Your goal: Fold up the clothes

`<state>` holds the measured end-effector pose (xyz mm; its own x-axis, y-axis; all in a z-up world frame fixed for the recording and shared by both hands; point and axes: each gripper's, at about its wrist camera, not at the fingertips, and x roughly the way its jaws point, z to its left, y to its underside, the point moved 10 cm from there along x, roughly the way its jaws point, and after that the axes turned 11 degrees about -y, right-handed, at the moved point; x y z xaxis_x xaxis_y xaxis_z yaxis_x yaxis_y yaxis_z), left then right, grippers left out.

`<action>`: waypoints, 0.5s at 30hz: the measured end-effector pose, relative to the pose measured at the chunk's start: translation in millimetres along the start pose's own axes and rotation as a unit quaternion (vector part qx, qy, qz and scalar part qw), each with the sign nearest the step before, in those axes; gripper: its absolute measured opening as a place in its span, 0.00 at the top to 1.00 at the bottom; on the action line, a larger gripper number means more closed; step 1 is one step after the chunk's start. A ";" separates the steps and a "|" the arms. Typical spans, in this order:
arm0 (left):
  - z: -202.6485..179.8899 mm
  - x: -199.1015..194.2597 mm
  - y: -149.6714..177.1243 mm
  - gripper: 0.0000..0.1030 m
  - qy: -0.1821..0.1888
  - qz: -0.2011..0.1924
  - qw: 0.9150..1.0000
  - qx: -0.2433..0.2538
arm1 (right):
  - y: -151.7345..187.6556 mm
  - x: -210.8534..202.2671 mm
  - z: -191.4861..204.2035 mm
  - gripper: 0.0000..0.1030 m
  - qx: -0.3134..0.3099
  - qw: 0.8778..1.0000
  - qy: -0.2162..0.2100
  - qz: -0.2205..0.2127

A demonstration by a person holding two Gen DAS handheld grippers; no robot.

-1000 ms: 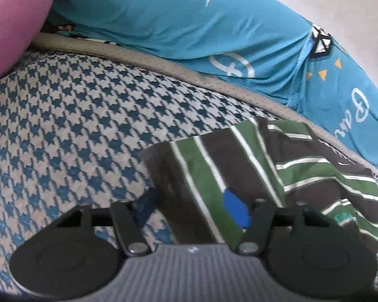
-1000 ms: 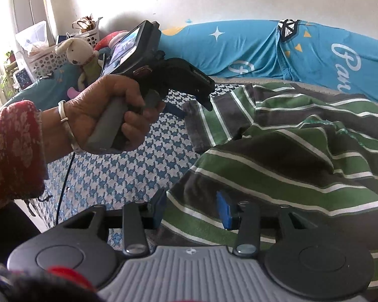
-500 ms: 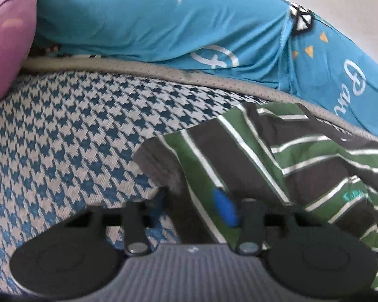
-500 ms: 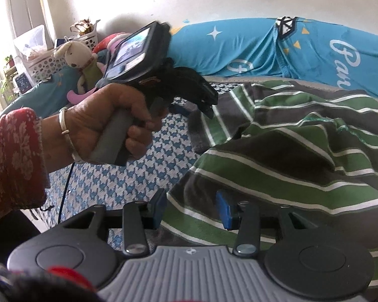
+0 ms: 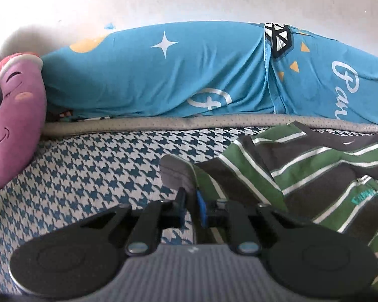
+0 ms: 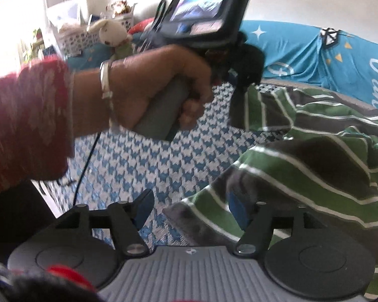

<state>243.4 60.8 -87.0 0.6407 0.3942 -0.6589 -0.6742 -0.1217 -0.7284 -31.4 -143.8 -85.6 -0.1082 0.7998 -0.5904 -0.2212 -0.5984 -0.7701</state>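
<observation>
Striped shirt (image 5: 315, 176) lies crumpled on houndstooth bed (image 5: 88, 171). Left gripper (image 5: 191, 205) pinched nearly closed on shirt's cuff edge. Right gripper (image 6: 189, 210) wide apart, straddling another shirt edge, right pad touching cloth.

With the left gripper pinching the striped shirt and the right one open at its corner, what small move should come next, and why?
Probably close the right gripper on the striped shirt. Its fingers stand open around the shirt's near corner, while the left gripper already looks shut on an edge, so both ends could then lift together.
</observation>
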 end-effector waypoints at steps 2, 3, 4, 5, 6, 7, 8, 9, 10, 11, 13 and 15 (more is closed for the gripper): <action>-1.0 1.2 1.6 0.90 0.000 0.003 1.000 0.003 | 4.6 7.5 2.7 0.36 -0.013 1.000 0.007 0.011; -1.6 1.9 3.0 0.90 0.002 0.005 1.000 0.003 | 6.9 11.2 3.8 0.36 -0.020 1.000 0.012 0.018; -2.4 2.7 4.5 0.90 0.004 0.009 1.000 0.003 | 9.4 14.7 4.1 0.37 -0.027 0.999 0.020 0.025; -3.1 3.8 5.8 0.90 0.008 0.013 1.000 0.001 | 12.0 17.6 2.4 0.38 -0.031 0.999 0.032 0.031; -4.4 5.0 7.4 0.89 0.013 0.019 1.000 0.001 | 14.4 19.6 -1.0 0.42 -0.030 0.998 0.044 0.035; -6.1 6.3 9.3 0.89 0.017 0.025 1.000 0.001 | 15.7 20.8 -4.2 0.43 -0.027 0.998 0.052 0.037; -8.2 7.7 11.3 0.89 0.022 0.031 0.999 0.003 | 14.5 20.1 -6.8 0.49 -0.021 0.998 0.054 0.033; -10.6 9.1 13.8 0.88 0.028 0.037 0.999 0.005 | 13.4 19.5 -9.3 0.61 -0.015 0.998 0.056 0.030; -12.9 10.6 16.4 0.88 0.033 0.042 0.999 0.007 | 11.9 18.9 -12.0 0.67 -0.008 0.998 0.057 0.027; -13.1 10.9 16.9 0.88 0.031 0.041 0.999 0.009 | 9.8 18.3 -15.0 0.81 0.000 0.998 0.059 0.026; -11.6 10.6 16.1 0.89 0.022 0.033 0.999 0.012 | 5.8 17.1 -19.7 0.86 0.027 0.998 0.053 0.022; -10.1 10.3 15.2 0.91 0.013 0.025 0.999 0.015 | 0.3 15.4 -21.0 0.88 0.058 0.998 0.036 0.012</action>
<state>243.4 53.8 -106.8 0.6154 0.3645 -0.6989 -0.7160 -0.1122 -0.6890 -12.7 -132.7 -100.1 -0.0462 0.7771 -0.6277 -0.3302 -0.6049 -0.7246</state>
